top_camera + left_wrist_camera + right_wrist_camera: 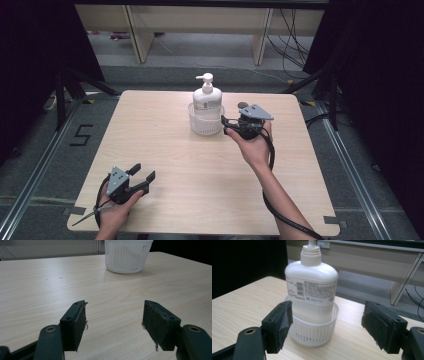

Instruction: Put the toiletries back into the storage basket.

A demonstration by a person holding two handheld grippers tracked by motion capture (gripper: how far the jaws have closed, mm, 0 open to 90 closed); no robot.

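Observation:
A white pump bottle [206, 96] [311, 281] stands upright in a small white slotted basket [205, 124] [313, 333] [128, 255] at the far middle of the wooden table [175, 150]. My right gripper [226, 125] [327, 320] is open just right of the basket, its jaws pointing at it and apart from it. Close to the table's near left corner, my left gripper [142, 172] [114, 320] is held open with nothing between its fingers, pointing toward the basket.
Bare wood lies between the two grippers. Beyond the table's far edge are the floor, wooden furniture legs [137, 35] and loose cables [290, 45]. Black tripod legs [62, 95] stand at the left, and dark curtains hang on both sides.

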